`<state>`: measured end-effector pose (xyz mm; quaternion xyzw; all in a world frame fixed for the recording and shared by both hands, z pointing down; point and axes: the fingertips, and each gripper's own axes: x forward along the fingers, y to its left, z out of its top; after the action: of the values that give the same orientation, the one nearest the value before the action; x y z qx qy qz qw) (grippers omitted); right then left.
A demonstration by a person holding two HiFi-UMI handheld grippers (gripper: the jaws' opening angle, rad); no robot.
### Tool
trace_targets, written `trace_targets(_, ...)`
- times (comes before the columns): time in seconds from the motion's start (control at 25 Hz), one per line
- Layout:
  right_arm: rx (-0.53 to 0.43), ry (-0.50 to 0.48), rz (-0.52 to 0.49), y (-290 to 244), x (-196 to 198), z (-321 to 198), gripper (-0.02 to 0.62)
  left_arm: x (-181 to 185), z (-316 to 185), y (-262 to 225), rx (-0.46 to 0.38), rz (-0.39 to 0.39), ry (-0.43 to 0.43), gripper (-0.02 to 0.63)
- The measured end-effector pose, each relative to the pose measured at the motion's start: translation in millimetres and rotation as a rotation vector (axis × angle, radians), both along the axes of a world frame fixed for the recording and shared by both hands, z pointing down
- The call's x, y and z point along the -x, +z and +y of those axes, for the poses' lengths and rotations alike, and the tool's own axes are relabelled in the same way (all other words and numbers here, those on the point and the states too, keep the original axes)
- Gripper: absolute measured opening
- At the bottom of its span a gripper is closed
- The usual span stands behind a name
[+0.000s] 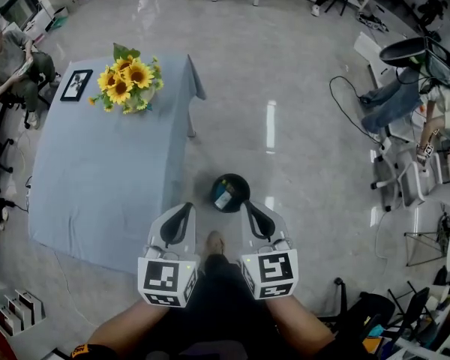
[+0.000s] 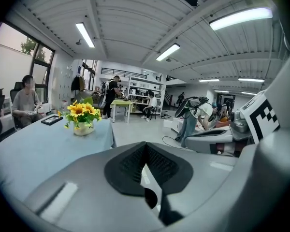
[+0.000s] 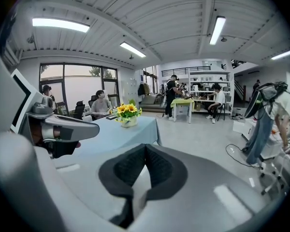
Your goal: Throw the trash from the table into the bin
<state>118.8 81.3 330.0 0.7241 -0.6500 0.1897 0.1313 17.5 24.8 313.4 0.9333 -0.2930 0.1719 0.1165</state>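
Note:
A round black bin point(image 1: 229, 193) stands on the floor just off the table's right edge, with something pale and blue inside it. The table point(image 1: 97, 193) has a light blue cloth; I see no trash on it. My left gripper point(image 1: 186, 207) and right gripper point(image 1: 249, 207) hang side by side above the floor, close to my body, just short of the bin. In the left gripper view the left gripper point(image 2: 145, 146) has its dark pads meeting at the tip with nothing between them. The right gripper point(image 3: 145, 149) looks the same in its own view, shut and empty.
A vase of sunflowers point(image 1: 126, 81) and a flat black frame point(image 1: 76, 85) sit at the table's far end. A seated person point(image 1: 7, 62) is at the left. Office chairs, a cable point(image 1: 345, 100) and clutter line the right side. My shoe point(image 1: 215, 242) shows between the grippers.

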Motion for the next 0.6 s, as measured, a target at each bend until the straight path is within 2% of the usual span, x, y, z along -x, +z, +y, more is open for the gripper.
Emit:
trace_targets(0.2, -0.02, 0.06, 0.023, -20.0, 13.8, 6.0, -0.002, 22.5, 3.2, -17.4, -0.019, 0.026, 0.045, 0.008)
trace_targets(0.6, -0.05, 0.141, 0.043, -44.1, 81.4, 16.1, -0.002, 74.3, 9.5, -42.3, -0.046, 0.087, 0.143, 0.008)
